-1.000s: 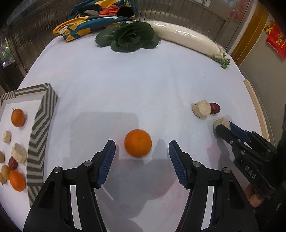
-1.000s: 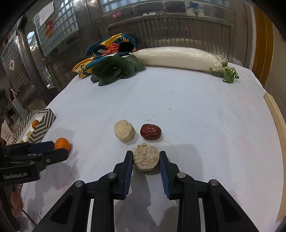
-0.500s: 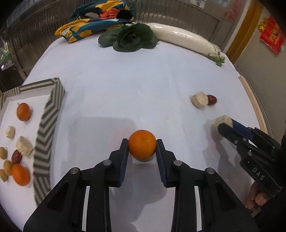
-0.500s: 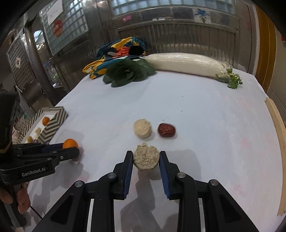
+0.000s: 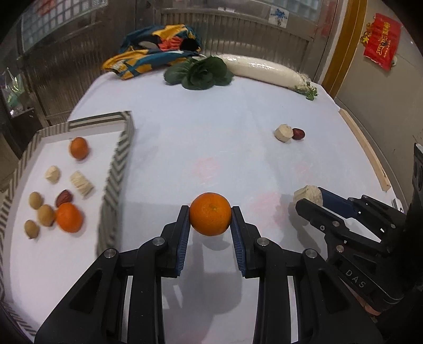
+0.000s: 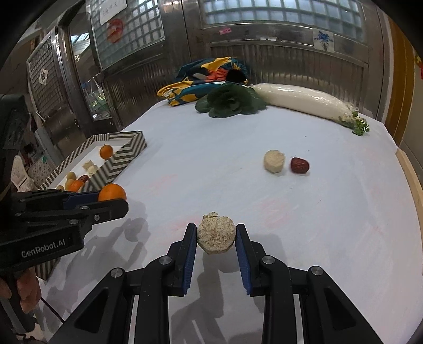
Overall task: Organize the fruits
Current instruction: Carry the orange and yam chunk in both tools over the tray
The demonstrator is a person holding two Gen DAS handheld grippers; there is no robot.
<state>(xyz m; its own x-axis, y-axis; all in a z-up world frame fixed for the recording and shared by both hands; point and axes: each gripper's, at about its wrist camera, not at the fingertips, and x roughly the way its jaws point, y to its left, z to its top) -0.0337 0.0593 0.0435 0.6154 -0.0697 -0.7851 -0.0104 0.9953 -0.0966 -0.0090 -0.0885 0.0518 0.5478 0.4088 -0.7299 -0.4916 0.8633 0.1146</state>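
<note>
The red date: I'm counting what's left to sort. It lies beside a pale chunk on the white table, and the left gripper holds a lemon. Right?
Not quite. The left gripper holds an orange, as the left wrist view shows. The red date does lie beside the pale chunk on the white table.

A back room or service area of a food business or home, possibly a data-collection setup, though the fisheye view makes this uncertain. A round table under a white cloth (image 6: 264,148) stands before corrugated metal panels (image 6: 285,63) and glass-block windows (image 6: 264,13), with a wire-mesh door (image 6: 50,79) at the far left and a red paper decoration (image 5: 382,49) on the right wall. On the far side lie a long white radish (image 6: 304,102), a leafy green vegetable (image 6: 230,102) and a bright patterned cloth (image 6: 206,76).
</note>
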